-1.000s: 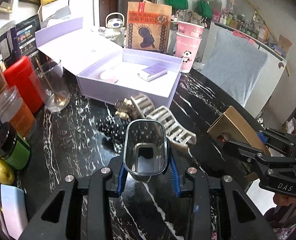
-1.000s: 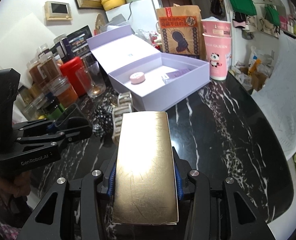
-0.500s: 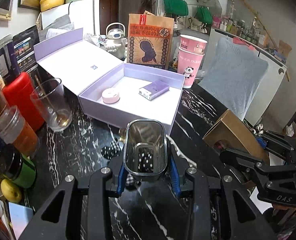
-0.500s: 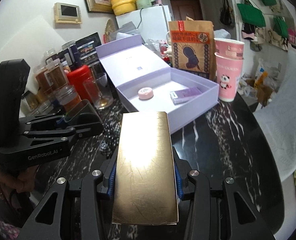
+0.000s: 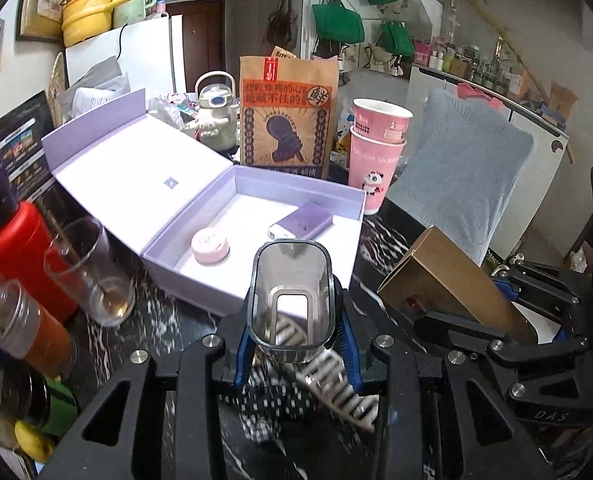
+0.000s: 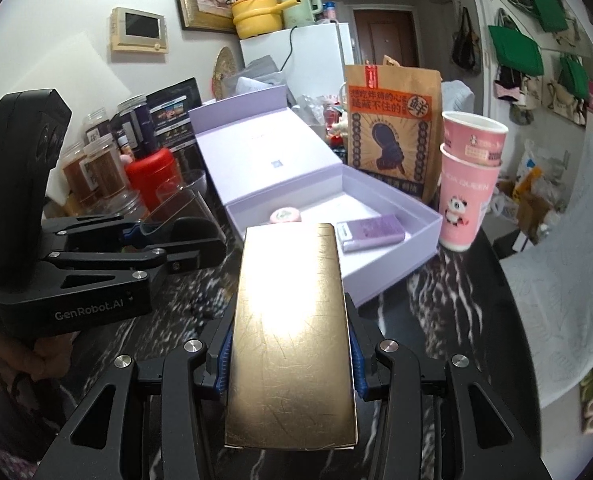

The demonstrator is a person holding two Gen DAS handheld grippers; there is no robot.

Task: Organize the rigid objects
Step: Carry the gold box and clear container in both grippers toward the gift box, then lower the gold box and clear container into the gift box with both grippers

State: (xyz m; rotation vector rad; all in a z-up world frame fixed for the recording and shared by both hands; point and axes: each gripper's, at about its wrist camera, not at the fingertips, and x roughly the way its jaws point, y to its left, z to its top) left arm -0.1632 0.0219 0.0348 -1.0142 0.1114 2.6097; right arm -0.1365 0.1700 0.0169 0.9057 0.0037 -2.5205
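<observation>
Both tools rose; hair clips (image 5: pixel 328 380) lie before lilac box (image 5: pixel 256 288).

The flat gold cardboard box (image 6: pixel 292 340) hides most of the round pink tin (image 6: pixel 284 215) in the right wrist view. In the left wrist view, the clear smoky plastic container (image 5: pixel 290 300) covers part of the beige ridged hair clip (image 5: pixel 336 388) and the black-and-white checked fabric piece (image 5: pixel 272 400). The black marble tabletop (image 6: pixel 200 300) is blurred.

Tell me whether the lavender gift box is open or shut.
Open: the lavender gift box has its lid folded back, exposing a pink round tin and a purple pack inside.
</observation>
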